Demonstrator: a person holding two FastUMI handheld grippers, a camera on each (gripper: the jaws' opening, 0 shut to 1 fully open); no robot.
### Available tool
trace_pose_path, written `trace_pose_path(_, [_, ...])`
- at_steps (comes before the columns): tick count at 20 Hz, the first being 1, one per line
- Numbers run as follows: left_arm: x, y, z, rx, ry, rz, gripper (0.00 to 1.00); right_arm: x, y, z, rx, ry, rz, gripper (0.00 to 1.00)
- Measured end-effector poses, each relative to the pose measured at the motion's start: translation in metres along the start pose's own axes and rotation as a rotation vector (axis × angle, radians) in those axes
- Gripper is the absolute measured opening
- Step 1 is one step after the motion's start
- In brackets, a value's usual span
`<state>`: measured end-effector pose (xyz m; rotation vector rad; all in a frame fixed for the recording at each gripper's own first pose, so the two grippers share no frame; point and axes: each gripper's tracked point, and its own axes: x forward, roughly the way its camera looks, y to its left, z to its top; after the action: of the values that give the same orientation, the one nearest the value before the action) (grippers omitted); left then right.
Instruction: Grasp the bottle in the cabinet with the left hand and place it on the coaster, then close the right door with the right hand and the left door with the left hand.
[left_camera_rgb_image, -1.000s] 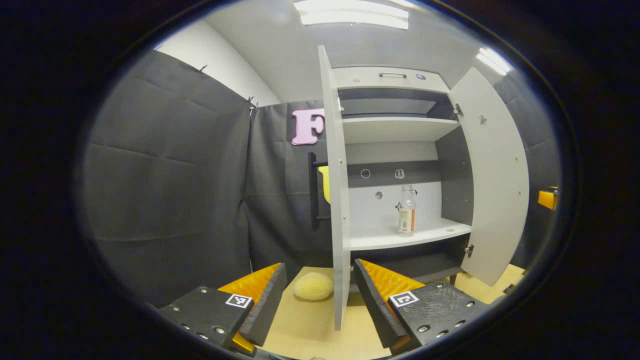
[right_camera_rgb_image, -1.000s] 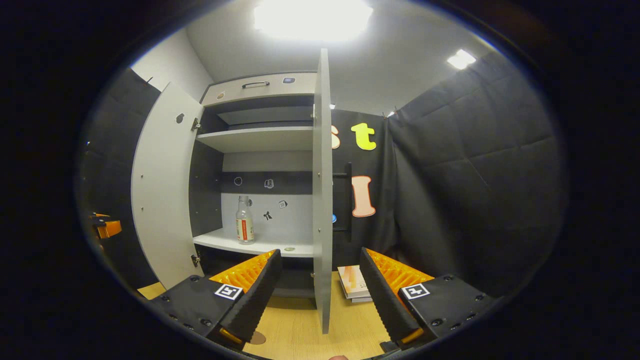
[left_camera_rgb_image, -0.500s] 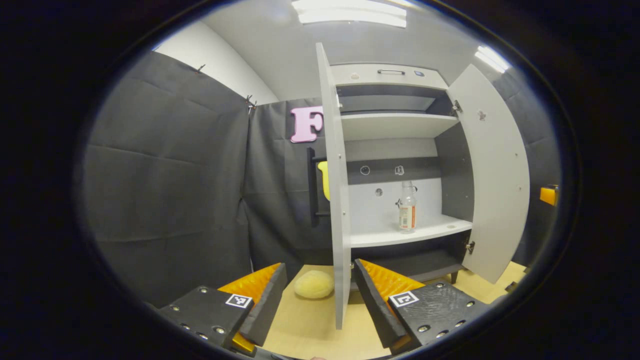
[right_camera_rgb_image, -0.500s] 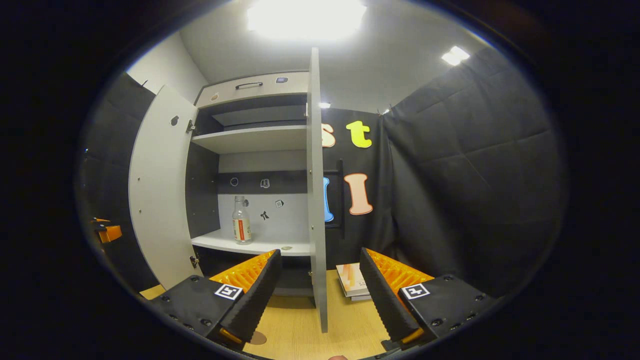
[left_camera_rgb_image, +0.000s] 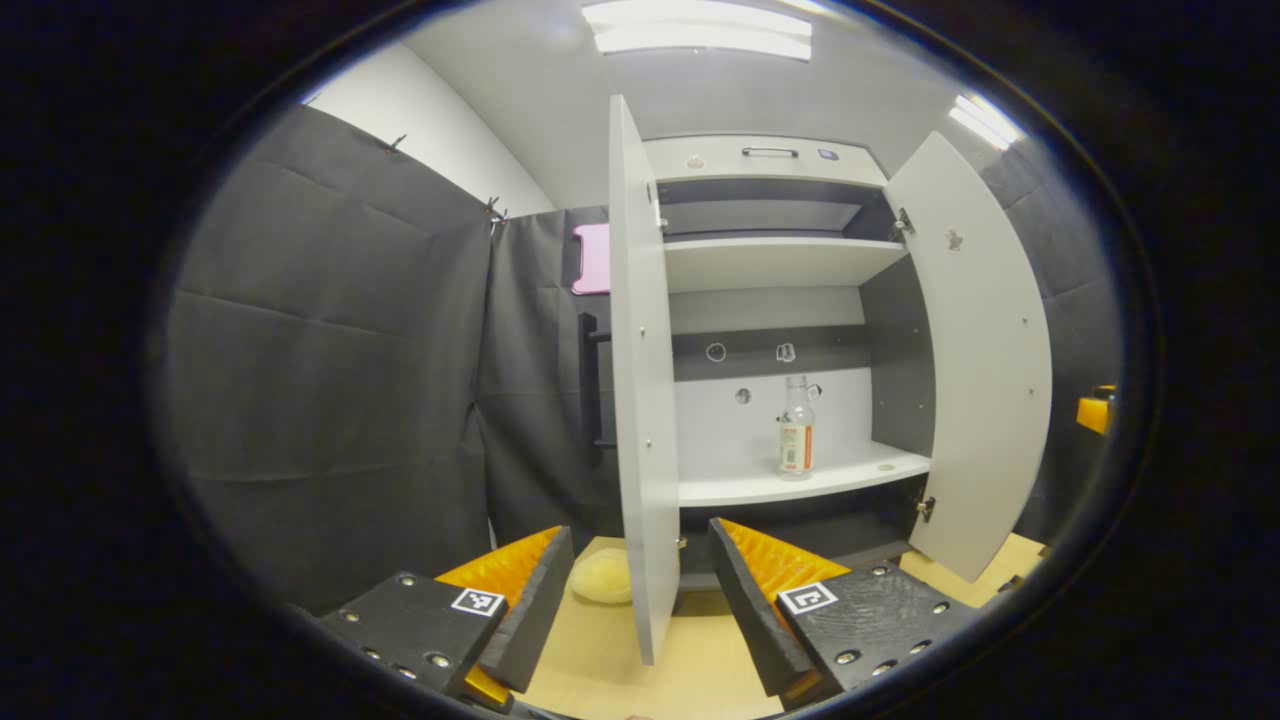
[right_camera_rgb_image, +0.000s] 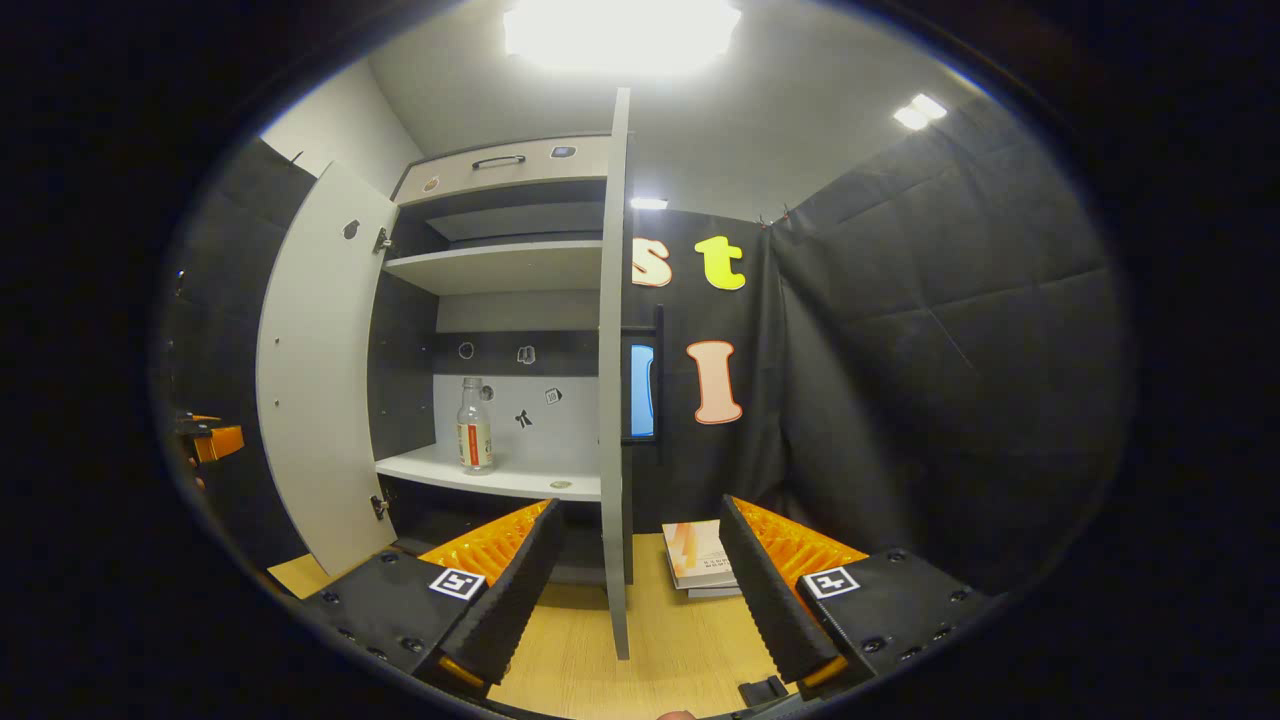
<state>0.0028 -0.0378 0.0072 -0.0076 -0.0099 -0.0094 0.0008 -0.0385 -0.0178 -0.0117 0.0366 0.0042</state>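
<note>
The cabinet (left_camera_rgb_image: 770, 160) stands open in front of me, and the bottle (left_camera_rgb_image: 796, 440) sits upright on its lower shelf (left_camera_rgb_image: 800, 480), towards the back wall; in the right gripper view the bottle (right_camera_rgb_image: 474, 438) stands on the same shelf, and the shelf above it (left_camera_rgb_image: 780, 262) is bare. Both doors are swung out towards me. The left door (left_camera_rgb_image: 640, 400) comes edge-on between the fingers of my left gripper (left_camera_rgb_image: 640, 590), which is wide open and holds nothing. The right door (right_camera_rgb_image: 612, 400) stands edge-on between the fingers of my right gripper (right_camera_rgb_image: 640, 590), also wide open and empty. Left of the cabinet a yellow sponge (left_camera_rgb_image: 598, 578) lies on the wooden table (left_camera_rgb_image: 700, 670), partly behind the left door. Right of the cabinet a small stack of books (right_camera_rgb_image: 700, 556) lies on the table.
</note>
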Motion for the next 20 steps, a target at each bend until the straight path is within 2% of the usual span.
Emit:
trace_pose_path(5, [0.005, -0.038, 0.015, 0.024, -0.019, -0.009, 0.83, 0.004, -0.023, -0.009, -0.007, 0.008, 0.023, 0.99])
trace_pose_path(6, [0.006, -0.046, 0.017, 0.03, -0.019, -0.009, 0.84, 0.005, -0.027, -0.012, -0.004, 0.01, 0.031, 0.96])
trace_pose_path(7, [0.005, -0.055, 0.019, 0.034, -0.02, -0.01, 0.84, 0.005, -0.03, -0.015, -0.003, 0.012, 0.04, 0.99])
trace_pose_path(11, [0.01, -0.092, 0.027, 0.045, -0.031, -0.026, 0.83, 0.005, -0.05, -0.024, -0.01, 0.014, 0.054, 0.99])
trace_pose_path(20, [0.058, -0.15, 0.051, 0.019, -0.057, -0.107, 0.84, 0.001, -0.088, -0.035, 0.014, 0.036, -0.005, 0.99])
